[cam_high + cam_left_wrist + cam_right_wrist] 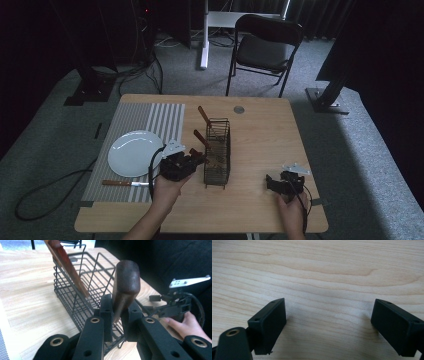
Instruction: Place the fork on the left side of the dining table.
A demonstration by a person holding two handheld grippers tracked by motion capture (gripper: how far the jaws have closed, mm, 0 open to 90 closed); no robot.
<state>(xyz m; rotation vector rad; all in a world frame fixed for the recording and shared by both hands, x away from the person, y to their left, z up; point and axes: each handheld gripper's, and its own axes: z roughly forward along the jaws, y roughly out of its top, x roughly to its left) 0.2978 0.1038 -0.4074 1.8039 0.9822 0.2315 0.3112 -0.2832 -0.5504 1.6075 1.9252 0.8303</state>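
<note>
The left gripper (186, 162) is clamping a wooden-handled utensil (125, 287); in the left gripper view its jaws are pressing on both sides of the dark brown handle, which is standing nearly upright between them. The utensil's lower end is reaching into the wire basket (217, 150), at the basket's near left corner. The left hand (167, 187) is wrapping the gripper body from behind, with the forearm angling up from the table's near edge toward the basket, and the gripper is pointing at the basket's left wall.

Two more wooden handles (203, 116) are leaning out of the basket toward its far left side. A white plate (134, 152) is lying to the left of the basket on a striped mat (150, 117), and a knife (122, 183) is lying on the mat, left of the basket's near end.

The right gripper (272, 184) is resting to the right of the basket, well apart from it, near the table's (260, 130) front edge. Its jaws are standing wide apart over bare wood, grasping nothing. The right hand (292, 205) is holding it from behind, pointing it left toward the basket.
</note>
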